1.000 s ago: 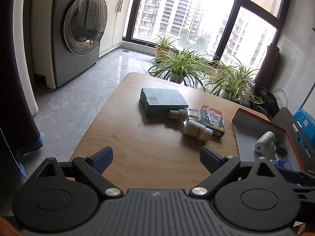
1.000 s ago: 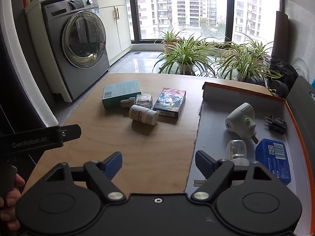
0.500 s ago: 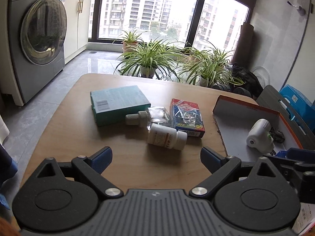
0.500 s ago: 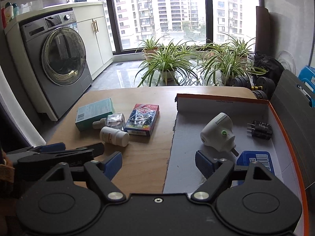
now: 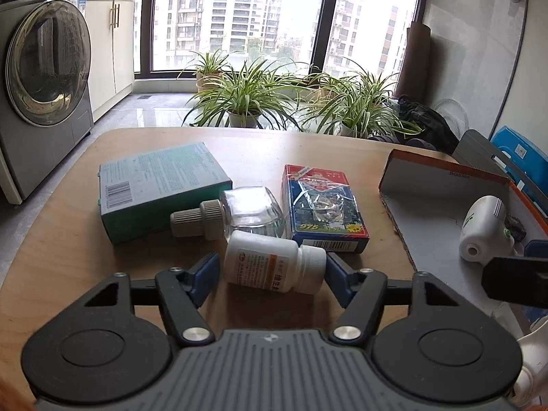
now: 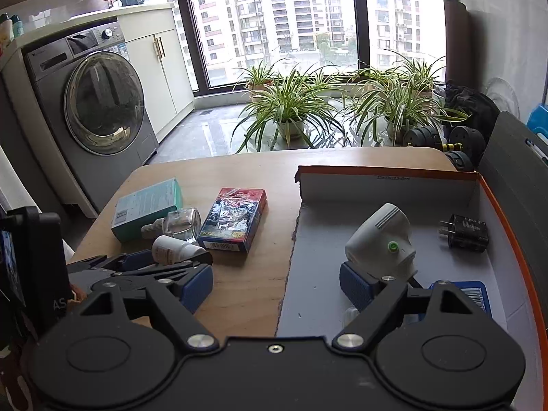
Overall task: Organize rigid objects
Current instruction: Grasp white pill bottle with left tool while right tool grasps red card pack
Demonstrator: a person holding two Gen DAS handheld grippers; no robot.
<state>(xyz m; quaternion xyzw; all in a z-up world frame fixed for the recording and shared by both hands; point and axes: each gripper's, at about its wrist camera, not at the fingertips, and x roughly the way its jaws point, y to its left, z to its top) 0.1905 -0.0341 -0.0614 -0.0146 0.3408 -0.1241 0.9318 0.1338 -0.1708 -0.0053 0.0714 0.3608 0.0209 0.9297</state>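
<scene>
A white pill bottle (image 5: 274, 262) lies on its side on the wooden table (image 5: 68, 246), between the open jaws of my left gripper (image 5: 272, 274); the pads stand just off its two ends. It also shows in the right wrist view (image 6: 173, 248). Behind it lie a clear glass bottle (image 5: 246, 210), a teal box (image 5: 157, 185) and a blue-red card box (image 5: 322, 202). My right gripper (image 6: 275, 284) is open and empty over the left edge of the orange-rimmed box (image 6: 387, 173).
Inside the orange-rimmed box lie a white plug-in device (image 6: 380, 239), a black charger (image 6: 465, 233) and a blue pack (image 6: 472, 296). A washing machine (image 6: 92, 120) stands at the left. Potted plants (image 6: 291, 109) stand beyond the table's far edge.
My left gripper has moved forward to the pill bottle, which now sits between its jaws. My right gripper has shifted forward and right over the box's edge.
</scene>
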